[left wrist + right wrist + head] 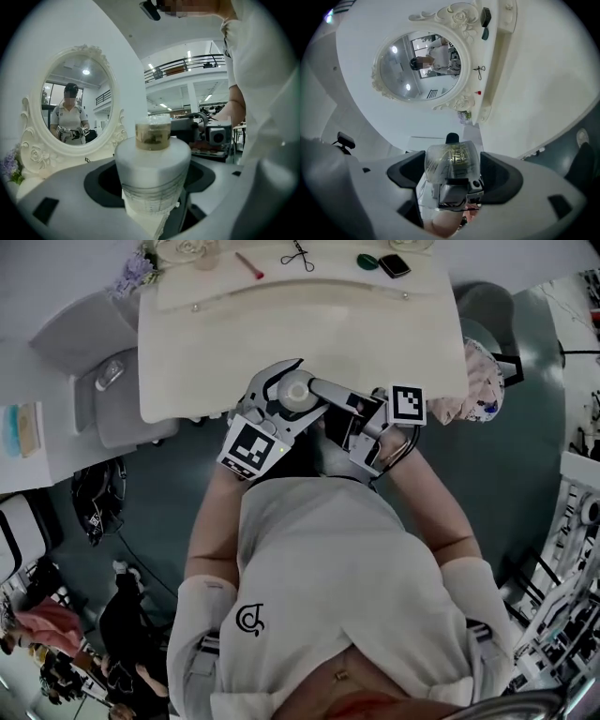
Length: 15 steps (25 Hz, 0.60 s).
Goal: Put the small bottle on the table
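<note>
Left gripper (pixel 152 194), right gripper (pixel 452 187) clamp small bottle (pixel 152 164)

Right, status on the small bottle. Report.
Left gripper shut on small bottle. Right gripper shut on its clear cap. Bottle held off the near edge of the table, not yet down. Near tabletop bare.

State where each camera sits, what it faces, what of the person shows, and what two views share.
Head view: on the person's head, facing down at the white dressing table; shirt, left gripper and right gripper show.
Left gripper view: on the left gripper, facing the oval white-framed mirror past the small frosted white bottle in its jaws; arm.
Right gripper view: on the right gripper, facing that mirror past the clear faceted cap in its jaws; skin below.
Both gripper views share the mirror.
</note>
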Motion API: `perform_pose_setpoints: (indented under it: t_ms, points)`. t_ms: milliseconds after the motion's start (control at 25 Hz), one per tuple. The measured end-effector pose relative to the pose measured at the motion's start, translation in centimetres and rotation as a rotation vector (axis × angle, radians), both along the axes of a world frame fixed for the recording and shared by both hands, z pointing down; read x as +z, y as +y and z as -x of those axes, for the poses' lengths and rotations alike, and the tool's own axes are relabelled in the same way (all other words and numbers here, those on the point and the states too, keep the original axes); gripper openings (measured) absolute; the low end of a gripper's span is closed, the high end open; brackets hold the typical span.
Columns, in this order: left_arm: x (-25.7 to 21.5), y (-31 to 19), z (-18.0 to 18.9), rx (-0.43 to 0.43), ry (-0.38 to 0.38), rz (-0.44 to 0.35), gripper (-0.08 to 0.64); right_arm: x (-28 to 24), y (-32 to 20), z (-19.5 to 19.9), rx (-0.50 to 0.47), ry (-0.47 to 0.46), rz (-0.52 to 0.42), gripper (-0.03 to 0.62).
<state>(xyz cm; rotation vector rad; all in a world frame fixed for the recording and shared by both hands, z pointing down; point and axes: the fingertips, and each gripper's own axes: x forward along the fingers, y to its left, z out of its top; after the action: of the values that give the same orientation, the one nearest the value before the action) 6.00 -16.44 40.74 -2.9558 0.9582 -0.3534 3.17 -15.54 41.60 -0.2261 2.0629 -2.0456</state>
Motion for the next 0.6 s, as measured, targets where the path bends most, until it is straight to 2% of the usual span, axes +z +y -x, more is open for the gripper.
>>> perform_pose_setpoints:
  t_ms: [320, 600]
  points:
    - [4.5, -6.8, 1.4, 0.031, 0.005, 0.072, 0.348, 4.4, -6.8, 1.5, 0.010, 0.006, 0.074, 0.371]
    - [9.3, -9.5, 2.5, 0.012, 0.008, 0.146, 0.348, 9.1, -9.4, 2.6, -0.014, 0.037, 0.118, 0.371]
